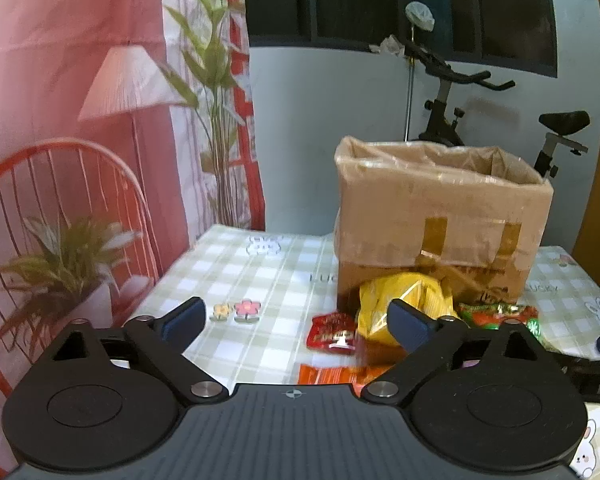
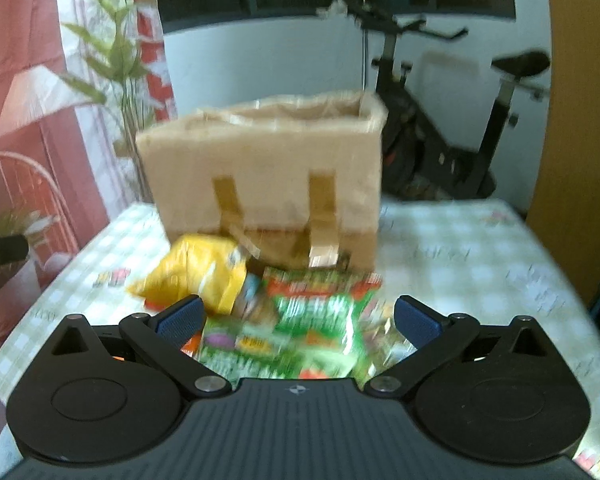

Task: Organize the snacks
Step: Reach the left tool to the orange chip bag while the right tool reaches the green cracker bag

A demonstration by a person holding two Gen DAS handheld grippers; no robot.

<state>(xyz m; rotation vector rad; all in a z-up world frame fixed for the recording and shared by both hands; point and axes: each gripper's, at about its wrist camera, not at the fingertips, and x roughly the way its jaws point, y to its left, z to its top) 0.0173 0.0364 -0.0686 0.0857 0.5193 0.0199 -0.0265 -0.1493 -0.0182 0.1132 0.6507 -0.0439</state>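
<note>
Snack packets lay in a loose heap on the checked tablecloth [image 1: 260,280], just in front of a tall cardboard box [image 1: 440,216] lined with clear plastic and patched with brown tape. A crumpled yellow bag [image 1: 404,300] leaned against the box's front face. A small red sachet [image 1: 332,330] sat to its left, an orange packet [image 1: 332,374] lay nearer the camera, and a green and red packet [image 1: 496,314] rested to the right.

The left gripper [image 1: 298,322] hovered over the cloth with its blue-padded fingers spread wide and nothing between them; the red sachet and yellow bag showed in the gap beyond.

The right gripper [image 2: 298,318] was likewise spread and empty, poised over the green and red packet [image 2: 300,332], which appeared blurred in that view. The yellow bag [image 2: 198,276] lay to its left, touching the cardboard box [image 2: 268,176]. An exercise bike [image 2: 440,128] stood behind the table.
</note>
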